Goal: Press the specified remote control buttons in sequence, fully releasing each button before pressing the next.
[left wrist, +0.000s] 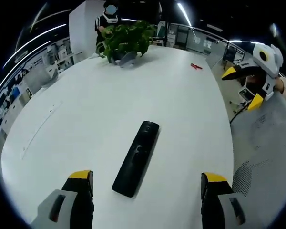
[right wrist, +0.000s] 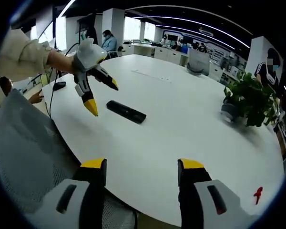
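A black remote control (left wrist: 136,158) lies flat on the white table (left wrist: 109,109), a little ahead of my left gripper (left wrist: 148,183), whose yellow-tipped jaws stand wide open on either side of its near end. The right gripper (left wrist: 242,87) hangs open in the air off the table's right edge. In the right gripper view the remote (right wrist: 126,111) lies far ahead, with the left gripper (right wrist: 103,96) open above its left end. My right gripper (right wrist: 141,171) is open over the table's near edge with nothing between its jaws.
A potted green plant (left wrist: 125,40) stands at the table's far end, and the plant (right wrist: 248,100) shows again at the right. A small red object (left wrist: 196,67) lies on the table. A grey mesh chair (right wrist: 24,148) stands beside the table. People sit around the room.
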Motion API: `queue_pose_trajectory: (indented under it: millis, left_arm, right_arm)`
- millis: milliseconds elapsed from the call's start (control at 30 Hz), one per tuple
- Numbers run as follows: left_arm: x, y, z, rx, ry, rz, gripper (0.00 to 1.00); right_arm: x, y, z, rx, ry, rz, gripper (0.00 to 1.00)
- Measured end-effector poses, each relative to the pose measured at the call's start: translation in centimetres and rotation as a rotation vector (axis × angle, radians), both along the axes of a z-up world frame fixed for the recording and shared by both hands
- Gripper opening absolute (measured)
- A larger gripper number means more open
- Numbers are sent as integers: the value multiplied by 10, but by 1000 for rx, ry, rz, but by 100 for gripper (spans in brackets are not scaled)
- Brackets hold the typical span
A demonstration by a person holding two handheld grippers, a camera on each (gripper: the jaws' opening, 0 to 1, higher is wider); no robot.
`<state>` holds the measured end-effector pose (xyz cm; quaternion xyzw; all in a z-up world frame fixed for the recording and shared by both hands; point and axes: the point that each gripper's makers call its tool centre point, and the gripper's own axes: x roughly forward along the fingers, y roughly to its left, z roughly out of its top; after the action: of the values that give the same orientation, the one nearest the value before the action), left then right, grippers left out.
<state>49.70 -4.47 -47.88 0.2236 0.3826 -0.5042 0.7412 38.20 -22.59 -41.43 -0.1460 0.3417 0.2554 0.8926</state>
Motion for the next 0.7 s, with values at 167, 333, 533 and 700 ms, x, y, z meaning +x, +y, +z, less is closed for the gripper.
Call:
queue_pose_trajectory:
  millis: [167,333,533,700]
  left_arm:
    - [1,-3,-3,1,7,-8,98]
    - [2,-2,-8,15,18,-8,97]
    - [3,-4,-15,26,25,-17,96]
    - [6,-5,-16,33,14,-23,95]
  right_arm:
    - [0,1,2,13,-3,-3,61]
    - [0,1,1,12,2,-5,61]
    - [-1,1,0,13,7,1,60]
    - [-1,1,-1,11,12,4,60]
